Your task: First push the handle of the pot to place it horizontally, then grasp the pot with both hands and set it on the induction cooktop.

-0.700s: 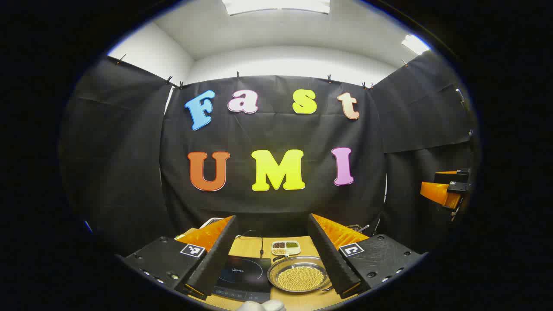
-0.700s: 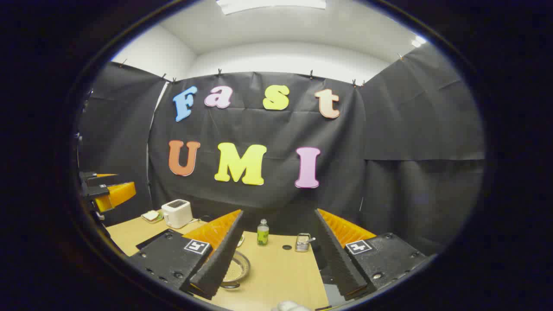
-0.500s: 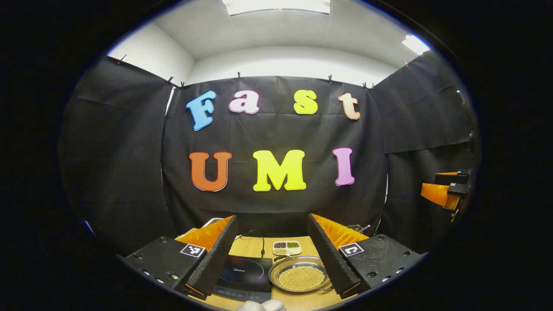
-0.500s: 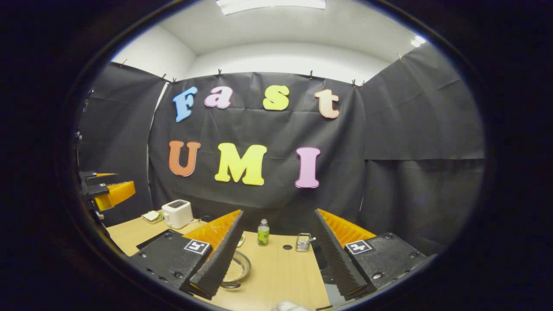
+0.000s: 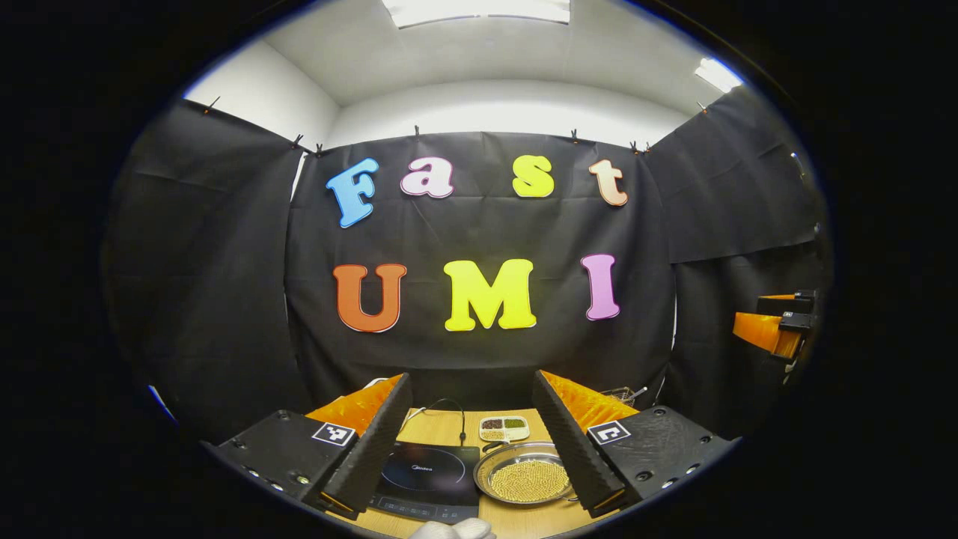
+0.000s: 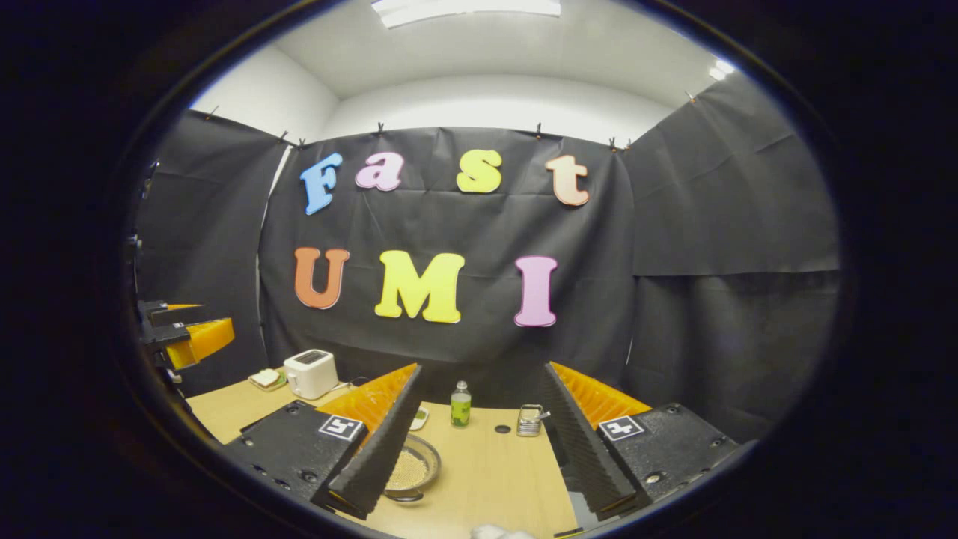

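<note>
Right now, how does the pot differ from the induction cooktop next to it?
The pot is round, shiny metal and holds small yellowish grains; the induction cooktop is a flat, dark, squarish slab with nothing on it. A cable runs back from the cooktop, while the pot has a small handle at its rim. Both rest on the wooden table, side by side.

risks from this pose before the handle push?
1. The pot is shallow and full of small yellow beans; a hard shove on its handle, or a tilt while carrying it, could probably spill them.
2. It sits right beside the induction cooktop, so a push might slide it against the cooktop's edge.
3. The divided dish lies just behind the pot and could get knocked. The left gripper and the right gripper are open and high above the table.
</note>
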Action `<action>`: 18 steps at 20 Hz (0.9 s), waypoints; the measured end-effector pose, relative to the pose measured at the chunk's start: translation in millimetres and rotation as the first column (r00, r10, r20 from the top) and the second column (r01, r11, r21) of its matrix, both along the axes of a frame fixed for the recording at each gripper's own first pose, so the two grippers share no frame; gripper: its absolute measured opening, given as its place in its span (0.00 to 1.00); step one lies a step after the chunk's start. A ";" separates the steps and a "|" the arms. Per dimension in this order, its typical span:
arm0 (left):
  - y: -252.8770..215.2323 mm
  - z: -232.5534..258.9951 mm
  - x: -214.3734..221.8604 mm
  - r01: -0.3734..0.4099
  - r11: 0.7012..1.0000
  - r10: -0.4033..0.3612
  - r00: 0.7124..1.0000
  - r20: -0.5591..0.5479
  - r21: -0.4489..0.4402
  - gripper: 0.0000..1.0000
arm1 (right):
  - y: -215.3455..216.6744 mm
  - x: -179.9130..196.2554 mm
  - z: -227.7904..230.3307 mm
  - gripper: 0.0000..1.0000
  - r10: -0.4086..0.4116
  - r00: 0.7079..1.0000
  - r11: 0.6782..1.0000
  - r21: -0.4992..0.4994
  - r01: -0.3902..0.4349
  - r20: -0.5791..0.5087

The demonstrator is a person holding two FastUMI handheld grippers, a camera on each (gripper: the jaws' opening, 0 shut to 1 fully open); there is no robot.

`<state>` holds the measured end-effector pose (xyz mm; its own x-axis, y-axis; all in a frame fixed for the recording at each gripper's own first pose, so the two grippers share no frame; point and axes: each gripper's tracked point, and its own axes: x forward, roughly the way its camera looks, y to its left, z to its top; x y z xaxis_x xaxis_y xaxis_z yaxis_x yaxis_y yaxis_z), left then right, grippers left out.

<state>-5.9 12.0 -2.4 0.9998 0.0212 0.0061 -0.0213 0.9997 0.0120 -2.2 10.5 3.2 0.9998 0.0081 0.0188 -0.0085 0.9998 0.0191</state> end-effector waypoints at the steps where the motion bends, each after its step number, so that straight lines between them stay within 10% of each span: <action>1: 1.6 0.3 0.1 -0.002 1.000 0.002 1.000 0.000 -0.001 0.97 | -0.3 1.5 0.5 0.99 -0.004 1.000 1.000 -0.005 0.004 0.003; 9: 3.8 -6.3 0.6 0.001 1.000 -0.001 1.000 -0.010 -0.004 0.97 | 18.7 8.0 -11.0 0.96 0.049 0.998 0.999 0.018 -0.048 -0.040; 14: 9.0 -13.9 1.1 -0.032 0.999 0.032 0.999 -0.019 0.004 0.97 | 41.4 17.6 -27.6 0.04 0.145 0.983 0.989 0.002 -0.146 -0.110; 18: 11.3 -17.1 1.1 -0.044 0.999 0.044 0.999 -0.019 0.003 0.97 | 64.9 28.5 -57.3 0.00 0.220 0.957 0.975 0.023 -0.220 -0.191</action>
